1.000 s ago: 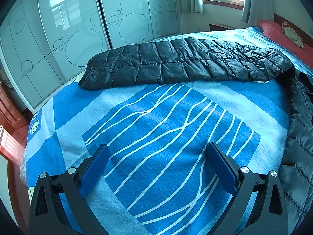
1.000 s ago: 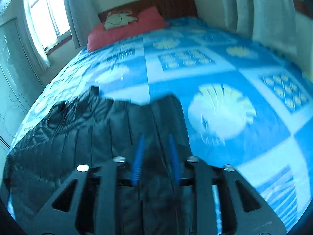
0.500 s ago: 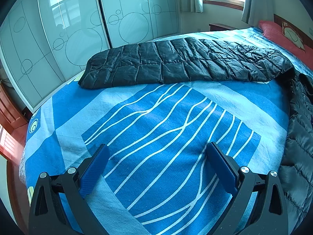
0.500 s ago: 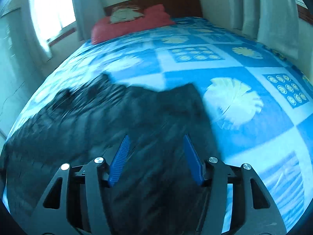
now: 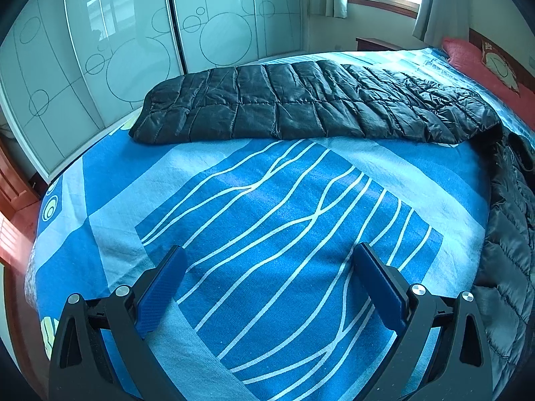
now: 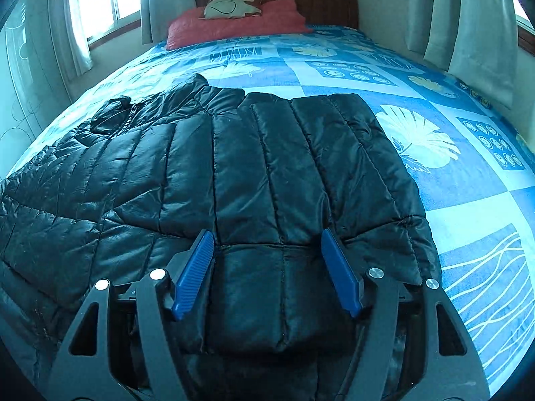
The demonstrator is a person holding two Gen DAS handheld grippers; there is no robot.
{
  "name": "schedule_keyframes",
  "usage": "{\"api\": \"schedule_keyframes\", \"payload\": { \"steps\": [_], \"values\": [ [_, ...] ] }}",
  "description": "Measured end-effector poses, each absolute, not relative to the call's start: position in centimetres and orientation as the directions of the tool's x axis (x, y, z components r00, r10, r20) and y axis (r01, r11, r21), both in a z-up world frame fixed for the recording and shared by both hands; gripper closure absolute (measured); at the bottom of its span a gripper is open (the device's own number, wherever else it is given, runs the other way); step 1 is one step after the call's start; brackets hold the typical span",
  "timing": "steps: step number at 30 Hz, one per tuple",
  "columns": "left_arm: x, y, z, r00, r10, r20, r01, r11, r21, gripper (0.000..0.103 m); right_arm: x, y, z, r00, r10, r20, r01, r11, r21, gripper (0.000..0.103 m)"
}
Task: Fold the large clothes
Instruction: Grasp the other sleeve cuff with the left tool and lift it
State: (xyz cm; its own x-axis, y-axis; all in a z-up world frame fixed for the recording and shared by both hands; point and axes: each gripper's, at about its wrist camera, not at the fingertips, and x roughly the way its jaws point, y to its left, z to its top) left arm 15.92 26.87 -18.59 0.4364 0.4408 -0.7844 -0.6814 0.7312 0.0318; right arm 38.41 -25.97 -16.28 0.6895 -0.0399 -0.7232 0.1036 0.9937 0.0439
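A black quilted puffer jacket [image 6: 234, 173] lies spread on the bed. In the right wrist view one sleeve lies folded across the body. My right gripper [image 6: 267, 250] is open just above the jacket, its blue pads [image 6: 195, 269] either side of the quilted fabric, holding nothing. In the left wrist view a long sleeve of the jacket [image 5: 301, 107] stretches across the far side of the bed. My left gripper [image 5: 267, 270] is open and empty over bare bedsheet [image 5: 267, 220], well short of that sleeve.
The bed has a blue patterned sheet [image 6: 434, 107]. A red pillow [image 6: 240, 23] and wooden headboard [image 6: 317, 3] are at its head. Sliding wardrobe doors [image 5: 133, 40] stand beyond the far bed edge. Curtains [image 6: 474, 23] hang at the right.
My right gripper has opened and let go of the jacket fabric it held one second ago; the sleeve now lies flat. The left gripper has stayed still.
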Motion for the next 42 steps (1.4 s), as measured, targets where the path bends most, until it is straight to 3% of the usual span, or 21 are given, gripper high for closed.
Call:
{"api": "schedule_keyframes", "payload": {
  "steps": [3, 7, 14, 20, 26, 28, 31, 33, 36, 42],
  "values": [
    [15.4, 28.0, -18.3, 0.464, 0.387, -0.796, -0.679, 0.733, -0.039, 0.004, 38.3, -26.0, -16.3, 0.694, -0.037, -0.719, 0.102, 0.994, 0.048, 0.036],
    [13.8, 30.5, -17.5, 0.568, 0.317, -0.759, -0.69, 0.687, -0.229, 0.004, 38.0, -26.0, -16.4, 0.697, -0.033, -0.716, 0.099, 0.994, 0.052, 0.035],
    [14.3, 36.2, -17.4, 0.628, 0.313, -0.712, -0.717, 0.588, -0.374, 0.005, 38.0, -26.1, -16.4, 0.698, -0.034, -0.716, 0.099, 0.994, 0.049, 0.035],
    [13.9, 41.3, -17.4, 0.753, 0.284, -0.594, -0.648, 0.477, -0.594, 0.005, 38.0, -26.1, -16.4, 0.698, -0.036, -0.715, 0.099, 0.994, 0.047, 0.035],
    [13.2, 43.2, -17.1, 0.778, 0.307, -0.548, -0.628, 0.393, -0.671, 0.006, 38.0, -26.0, -16.4, 0.698, -0.035, -0.715, 0.098, 0.994, 0.048, 0.035],
    [13.2, 43.4, -16.7, 0.762, 0.33, -0.557, -0.647, 0.373, -0.665, 0.012, 38.0, -26.0, -16.4, 0.699, -0.035, -0.715, 0.098, 0.994, 0.048, 0.035],
    [12.2, 43.4, -17.0, 0.756, 0.356, -0.549, -0.652, 0.333, -0.682, 0.034, 38.0, -26.1, -16.4, 0.699, -0.035, -0.714, 0.098, 0.994, 0.048, 0.035],
    [11.9, 43.9, -17.5, 0.781, 0.341, -0.523, -0.618, 0.305, -0.725, 0.059, 38.1, -26.0, -16.4, 0.699, -0.034, -0.714, 0.098, 0.994, 0.048, 0.035],
    [11.3, 44.9, -18.3, 0.777, 0.343, -0.527, -0.616, 0.247, -0.748, 0.084, 38.1, -26.0, -16.4, 0.699, -0.036, -0.714, 0.098, 0.994, 0.046, 0.035],
    [12.9, 43.7, -15.7, 0.72, 0.395, -0.57, -0.693, 0.37, -0.619, 0.097, 38.1, -26.0, -16.4, 0.7, -0.036, -0.713, 0.098, 0.994, 0.047, 0.035]
  ]
}}
